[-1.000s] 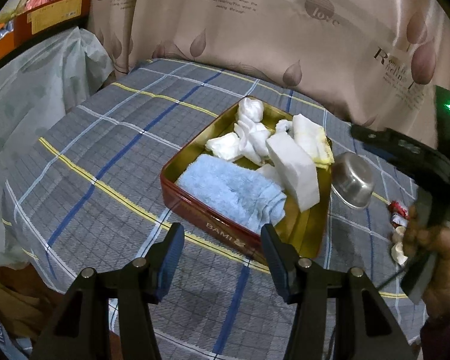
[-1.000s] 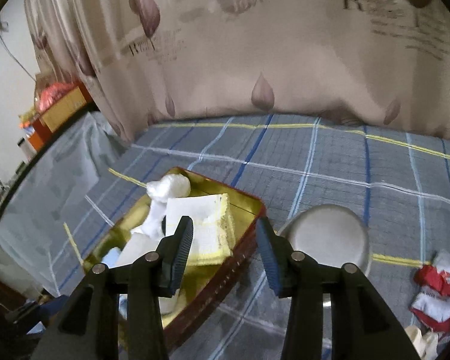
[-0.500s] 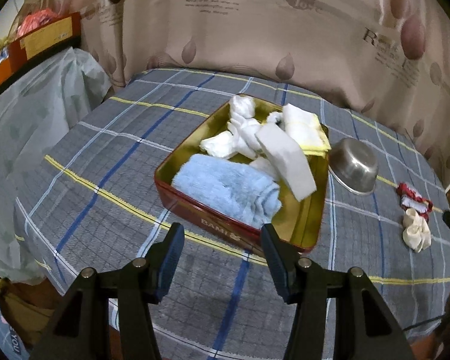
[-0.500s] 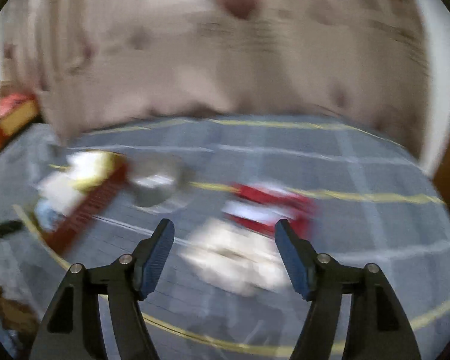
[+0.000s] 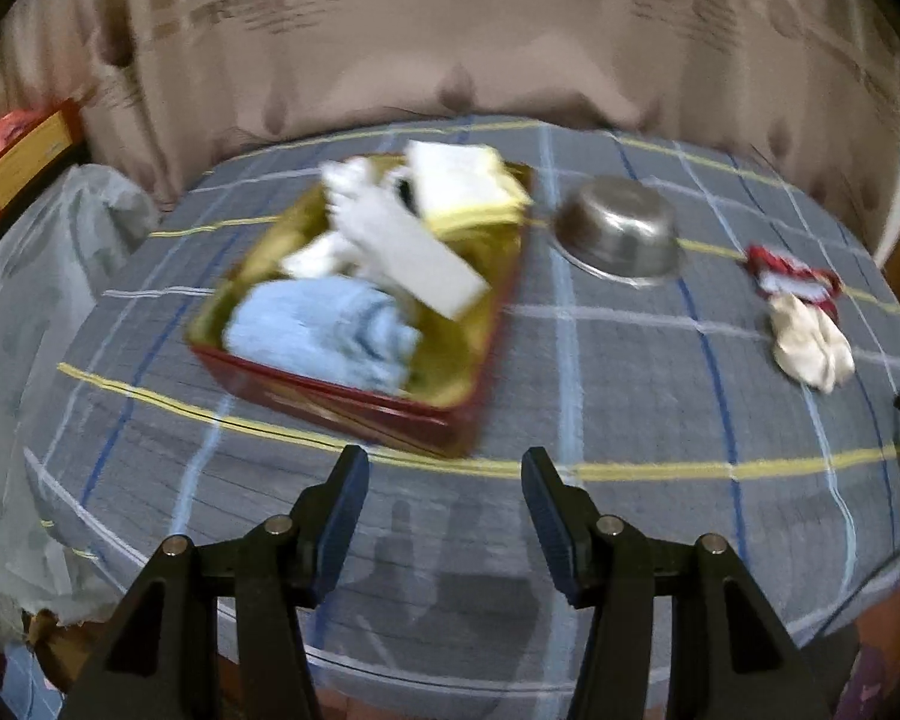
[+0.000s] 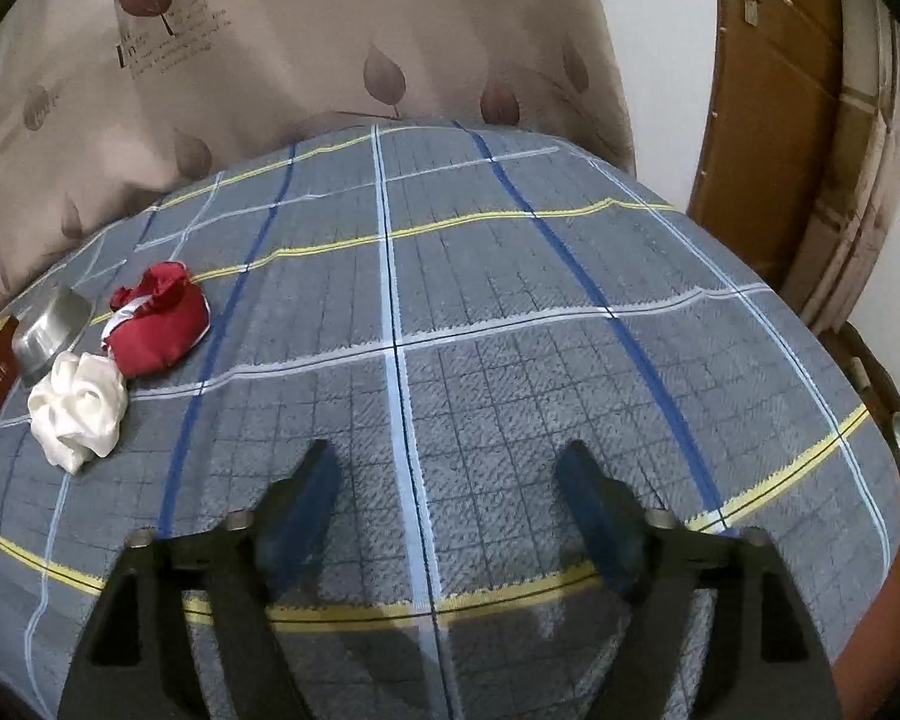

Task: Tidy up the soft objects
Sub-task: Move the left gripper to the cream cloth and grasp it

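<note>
Two soft things are left outside the tin, and both lie toward the table's right-hand edge. Nearest the lens in the right wrist view, the right gripper (image 6: 447,483) stands spread wide over bare checked cloth, its jaws having just been opening with nothing between them. The white bundle (image 6: 78,414) sits well off to its left and a little farther on, with the red pouch (image 6: 159,321) touching it just behind; the pair runs lengthwise from near-left to far-right. My guess is that the coming move is a swing left to the white bundle, the closer of the two.

The left gripper (image 5: 444,495) hangs half spread and empty near the table's front edge. Beyond it is the red tin (image 5: 354,402), which holds the blue towel (image 5: 318,333) and white cloths. The steel bowl (image 5: 621,234) stands upside down to the tin's right. The right hand is the nearer one to the two loose pieces.
</note>
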The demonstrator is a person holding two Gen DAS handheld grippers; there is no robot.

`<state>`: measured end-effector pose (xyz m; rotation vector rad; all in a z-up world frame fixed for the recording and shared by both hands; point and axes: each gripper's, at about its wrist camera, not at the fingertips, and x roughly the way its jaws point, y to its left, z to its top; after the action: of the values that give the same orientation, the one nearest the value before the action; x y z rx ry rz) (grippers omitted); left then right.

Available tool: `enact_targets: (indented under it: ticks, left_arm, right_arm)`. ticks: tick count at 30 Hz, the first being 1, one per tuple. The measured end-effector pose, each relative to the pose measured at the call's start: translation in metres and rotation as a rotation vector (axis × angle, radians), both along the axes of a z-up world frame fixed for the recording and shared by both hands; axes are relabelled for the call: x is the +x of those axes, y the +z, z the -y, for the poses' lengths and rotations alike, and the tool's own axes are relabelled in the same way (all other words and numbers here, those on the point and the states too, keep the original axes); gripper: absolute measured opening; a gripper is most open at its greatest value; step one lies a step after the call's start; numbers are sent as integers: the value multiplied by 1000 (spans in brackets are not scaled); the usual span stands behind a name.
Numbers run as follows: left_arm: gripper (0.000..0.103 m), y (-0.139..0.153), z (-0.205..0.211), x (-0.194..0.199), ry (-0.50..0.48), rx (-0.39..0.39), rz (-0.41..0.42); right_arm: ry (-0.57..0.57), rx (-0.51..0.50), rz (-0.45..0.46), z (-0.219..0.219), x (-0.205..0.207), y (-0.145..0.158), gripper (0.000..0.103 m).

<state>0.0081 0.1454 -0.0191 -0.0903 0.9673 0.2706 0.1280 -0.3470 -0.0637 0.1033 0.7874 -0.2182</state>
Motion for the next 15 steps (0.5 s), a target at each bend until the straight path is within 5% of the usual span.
enact_targets:
  ticks: [15]
  left_arm:
    - [54,-19,119,87,-429,-305,-111]
  right_arm:
    - [75,-9,-69,-9,9,-7,98]
